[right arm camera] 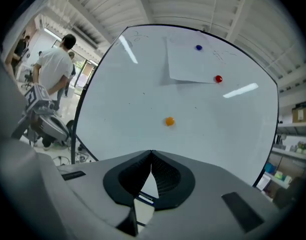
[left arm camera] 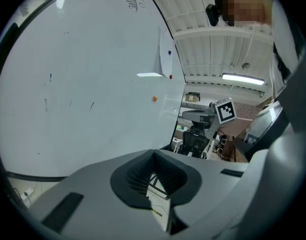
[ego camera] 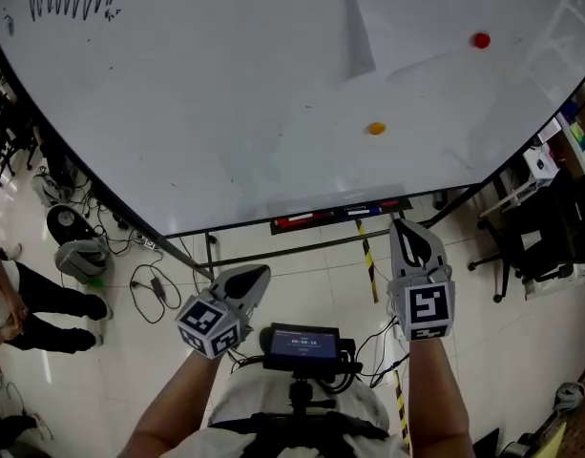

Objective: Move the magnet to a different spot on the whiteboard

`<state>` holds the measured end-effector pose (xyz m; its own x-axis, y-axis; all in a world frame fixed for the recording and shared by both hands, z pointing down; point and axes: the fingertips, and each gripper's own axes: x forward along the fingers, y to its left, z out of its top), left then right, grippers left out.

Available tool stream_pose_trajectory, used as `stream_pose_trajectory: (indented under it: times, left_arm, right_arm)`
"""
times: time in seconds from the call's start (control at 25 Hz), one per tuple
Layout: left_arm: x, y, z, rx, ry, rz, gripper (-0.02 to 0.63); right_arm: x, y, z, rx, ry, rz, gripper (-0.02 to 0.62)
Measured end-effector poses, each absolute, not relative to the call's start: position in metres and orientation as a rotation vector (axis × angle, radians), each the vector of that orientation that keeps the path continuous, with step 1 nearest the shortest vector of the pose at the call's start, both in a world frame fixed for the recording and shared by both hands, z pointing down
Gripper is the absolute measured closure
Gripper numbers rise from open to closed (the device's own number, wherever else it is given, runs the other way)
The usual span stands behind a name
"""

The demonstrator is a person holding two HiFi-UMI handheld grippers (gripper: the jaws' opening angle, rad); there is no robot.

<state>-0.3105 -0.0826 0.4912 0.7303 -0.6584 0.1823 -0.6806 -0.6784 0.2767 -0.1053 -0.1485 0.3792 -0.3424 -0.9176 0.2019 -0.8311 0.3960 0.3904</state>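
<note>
Head view: orange magnet (ego camera: 376, 129); R gripper view: + blue magnet (right arm camera: 198, 47)

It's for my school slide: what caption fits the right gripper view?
Shut, empty hand-held gripper faces an orange magnet on the whiteboard.

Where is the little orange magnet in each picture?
Head view: orange magnet right of centre, below the paper sheet.
Left gripper view: a tiny dot near the middle, just below the sheet.
Right gripper view: near the centre, below and left of the sheet.
Shared landmark: the paper sheet.
</note>
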Motion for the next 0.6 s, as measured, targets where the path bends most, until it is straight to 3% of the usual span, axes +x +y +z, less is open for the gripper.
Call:
stream_pose_trajectory:
  times: [0.6]
  left_arm:
    - [-0.22, 0.008, 0.486, 2.532, -1.03, 0.087, 0.571]
  right_arm:
    - [-0.025, -0.004, 0.437, 1.374, -2.804, 0.441, 0.565]
